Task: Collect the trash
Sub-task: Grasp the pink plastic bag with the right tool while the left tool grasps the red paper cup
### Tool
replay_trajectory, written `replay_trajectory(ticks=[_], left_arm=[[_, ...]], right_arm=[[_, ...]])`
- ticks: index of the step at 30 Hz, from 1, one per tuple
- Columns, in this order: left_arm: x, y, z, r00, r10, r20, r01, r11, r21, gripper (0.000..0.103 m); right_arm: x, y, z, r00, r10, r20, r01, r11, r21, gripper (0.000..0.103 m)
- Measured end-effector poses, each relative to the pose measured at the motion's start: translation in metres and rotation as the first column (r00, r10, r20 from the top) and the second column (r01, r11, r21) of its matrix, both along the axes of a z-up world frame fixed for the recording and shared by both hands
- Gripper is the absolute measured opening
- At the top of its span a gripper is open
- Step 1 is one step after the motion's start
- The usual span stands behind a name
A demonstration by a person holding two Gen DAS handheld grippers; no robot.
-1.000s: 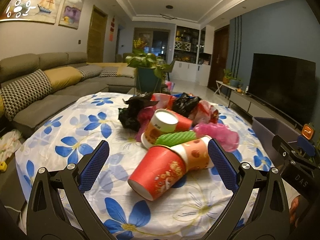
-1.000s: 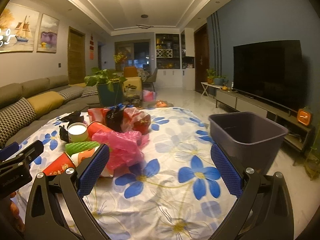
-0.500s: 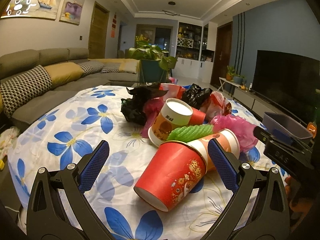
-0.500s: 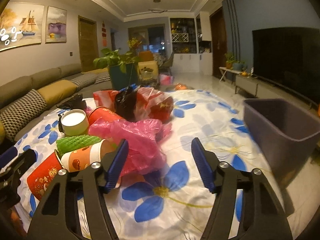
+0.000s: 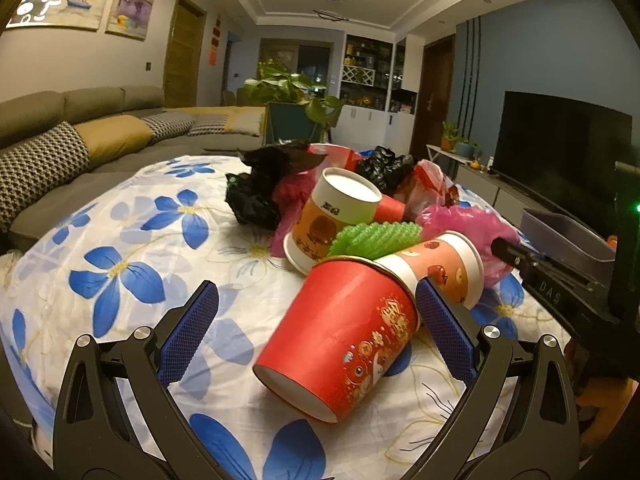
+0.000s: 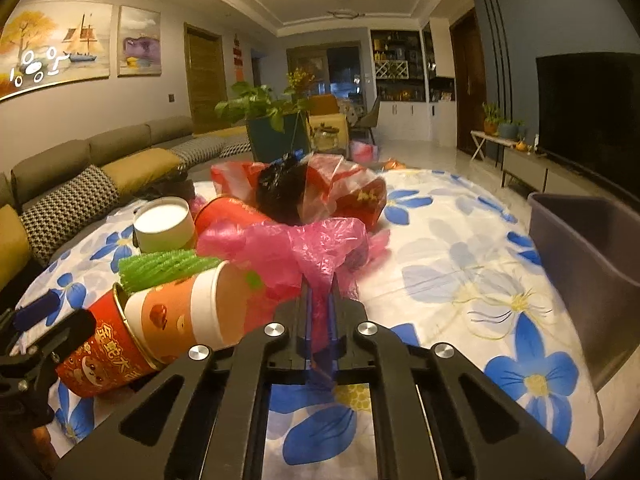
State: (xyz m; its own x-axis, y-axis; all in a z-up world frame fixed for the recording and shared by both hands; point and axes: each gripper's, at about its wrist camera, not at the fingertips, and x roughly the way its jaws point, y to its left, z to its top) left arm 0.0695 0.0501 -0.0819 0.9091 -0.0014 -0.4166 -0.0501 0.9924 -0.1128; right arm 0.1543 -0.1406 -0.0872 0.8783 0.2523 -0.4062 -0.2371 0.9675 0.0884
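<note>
A pile of trash lies on the flowered tablecloth (image 5: 120, 248). My left gripper (image 5: 316, 320) is open, its jaws on either side of a red paper cup (image 5: 344, 344) lying on its side with an orange-and-white cup (image 5: 444, 268) nested in it. A green foam net (image 5: 380, 238), a tan lidded cup (image 5: 336, 212), black bags (image 5: 260, 192) and a pink plastic bag (image 5: 468, 226) lie behind. My right gripper (image 6: 320, 300) is shut on the near edge of the pink plastic bag (image 6: 296, 248). The red cup (image 6: 104, 356) shows at its left.
A grey bin (image 6: 584, 256) stands at the table's right edge, also seen in the left wrist view (image 5: 568, 236). A sofa (image 5: 80, 140) runs along the left, a potted plant (image 6: 272, 124) stands behind the table, and a TV (image 6: 588, 108) is on the right.
My right gripper moved left to the pink bag and closed on it. My left gripper moved forward until the red cup sits between its open jaws.
</note>
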Motion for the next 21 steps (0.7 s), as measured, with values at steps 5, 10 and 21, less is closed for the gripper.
replay_trajectory(ticks=[5, 10, 21], left_arm=[[-0.001, 0.0, -0.006, 1.0, -0.026, -0.011, 0.026, 1.0, 0.003, 0.097], [-0.003, 0.007, -0.013, 0.998, -0.059, -0.011, 0.059, 0.997, -0.049, 0.097], [0.003, 0.012, -0.027, 0.988, -0.146, -0.041, 0.141, 0.984, -0.104, 0.074]], right_arm=[[-0.008, -0.013, 0.01, 0.997, -0.058, 0.044, 0.059, 0.998, -0.007, 0.006], [-0.016, -0.025, 0.017, 0.994, -0.096, 0.061, 0.095, 0.995, 0.004, 0.006], [-0.028, -0.023, 0.023, 0.992, -0.101, 0.076, 0.101, 0.995, 0.002, 0.006]])
